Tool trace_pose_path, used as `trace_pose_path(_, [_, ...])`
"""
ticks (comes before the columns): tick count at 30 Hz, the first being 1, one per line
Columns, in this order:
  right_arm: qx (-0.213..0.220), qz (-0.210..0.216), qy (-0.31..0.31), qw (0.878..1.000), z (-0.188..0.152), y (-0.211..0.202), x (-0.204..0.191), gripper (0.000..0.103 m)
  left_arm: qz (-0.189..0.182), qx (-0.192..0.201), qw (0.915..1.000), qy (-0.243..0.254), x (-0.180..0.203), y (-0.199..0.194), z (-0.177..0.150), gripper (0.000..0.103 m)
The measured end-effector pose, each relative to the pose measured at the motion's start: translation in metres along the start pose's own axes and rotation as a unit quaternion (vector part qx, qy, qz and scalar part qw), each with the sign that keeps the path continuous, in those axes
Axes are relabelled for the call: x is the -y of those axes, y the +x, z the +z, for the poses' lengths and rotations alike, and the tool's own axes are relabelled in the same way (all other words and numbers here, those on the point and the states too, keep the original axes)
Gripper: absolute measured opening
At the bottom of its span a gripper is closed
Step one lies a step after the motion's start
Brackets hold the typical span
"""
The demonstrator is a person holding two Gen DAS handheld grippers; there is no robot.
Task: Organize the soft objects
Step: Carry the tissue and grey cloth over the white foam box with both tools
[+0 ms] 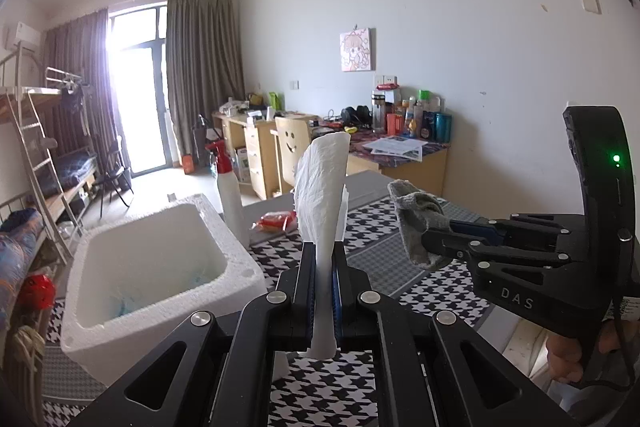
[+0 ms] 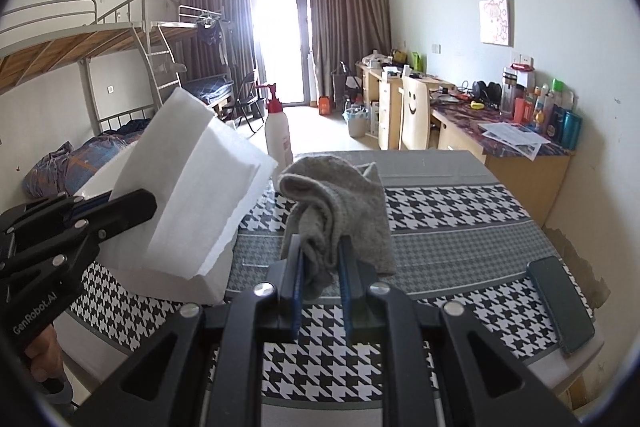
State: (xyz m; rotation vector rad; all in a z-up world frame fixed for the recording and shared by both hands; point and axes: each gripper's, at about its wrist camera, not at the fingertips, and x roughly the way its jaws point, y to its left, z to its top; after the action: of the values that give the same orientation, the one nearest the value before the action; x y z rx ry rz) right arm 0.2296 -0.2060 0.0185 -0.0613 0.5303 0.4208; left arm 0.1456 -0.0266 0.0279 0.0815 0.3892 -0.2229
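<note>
My left gripper (image 1: 324, 255) is shut on a white paper towel (image 1: 322, 195) that stands up between its jaws, held above the table beside the white foam box (image 1: 100, 311). In the right wrist view the towel (image 2: 196, 195) hangs in front of that box. My right gripper (image 2: 320, 251) is shut on a crumpled grey cloth (image 2: 340, 199), lifted over the houndstooth tablecloth (image 2: 460, 211). The left wrist view shows the same grey cloth (image 1: 416, 219) pinched at the right gripper's tips (image 1: 430, 245).
A white spray bottle with a red top (image 1: 228, 187) stands behind the foam box. A red snack packet (image 1: 276, 221) lies on the table. A dark phone-like slab (image 2: 560, 307) lies near the table's right edge. Desks, a chair and bunk beds stand beyond.
</note>
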Motion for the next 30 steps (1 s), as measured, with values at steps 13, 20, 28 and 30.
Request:
trace_pose_path(13, [0.022, 0.013, -0.005, 1.0, 0.015, -0.001, -0.007, 0.019, 0.015, 0.021, 0.9997, -0.002, -0.008, -0.008, 0.013, 0.007])
trace_pose_path(20, [0.032, 0.024, -0.01, 0.999, 0.024, 0.001, -0.012, 0.019, 0.032, 0.032, 0.999, 0.0, -0.013, -0.011, 0.022, 0.007])
trace_pose_path(28, [0.041, 0.036, -0.019, 0.998, 0.033, 0.004, -0.018, 0.019, 0.049, 0.043, 0.9979, -0.005, -0.022, -0.014, 0.027, 0.007])
trace_pose_path(30, [0.043, 0.038, -0.022, 0.998, 0.036, 0.005, -0.021, 0.019, 0.052, 0.044, 0.9976, -0.009, -0.027, -0.015, 0.029, 0.007])
